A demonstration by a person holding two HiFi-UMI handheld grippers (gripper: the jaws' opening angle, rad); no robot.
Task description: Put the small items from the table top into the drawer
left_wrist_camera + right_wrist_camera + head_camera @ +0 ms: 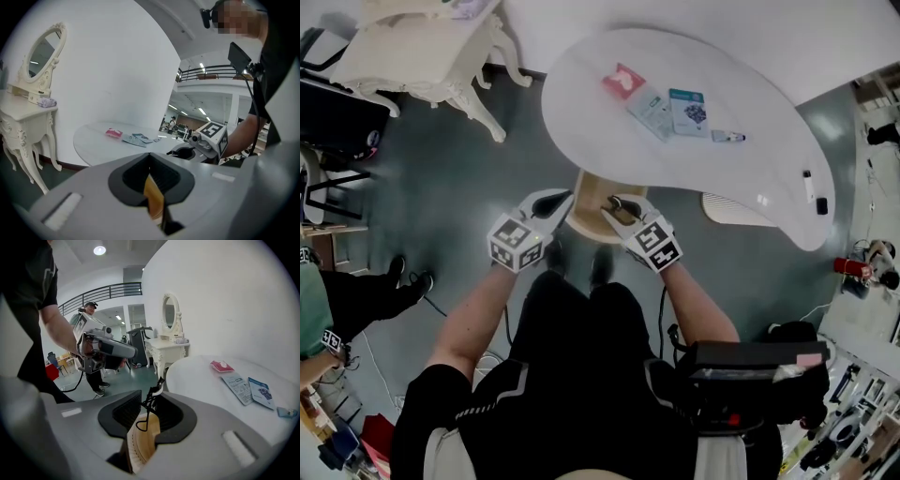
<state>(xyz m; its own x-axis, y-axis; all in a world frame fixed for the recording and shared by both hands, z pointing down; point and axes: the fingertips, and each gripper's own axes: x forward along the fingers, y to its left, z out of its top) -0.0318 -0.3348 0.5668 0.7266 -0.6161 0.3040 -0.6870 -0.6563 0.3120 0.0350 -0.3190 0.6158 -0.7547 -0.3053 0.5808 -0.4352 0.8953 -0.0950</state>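
Note:
My right gripper (621, 214) (149, 404) is shut on a black eyelash curler (151, 397), which sticks up between its jaws. My left gripper (548, 204) (150, 161) is shut with nothing in it. Both hang side by side just off the near edge of the white table (600, 141), over a light wooden drawer part (589, 223) beneath that edge. On the table top lie a pink packet (622, 82) (221, 365), a pale card packet (652, 111), a blue card packet (688, 110) (260, 392) and a small tube (728, 137).
A marker (807, 184) and a small black item (821, 205) lie at the table's right end. A cream dressing table with an oval mirror (422, 56) (33, 108) stands to the left. A person (337, 300) stands on the left, and clutter lines the right.

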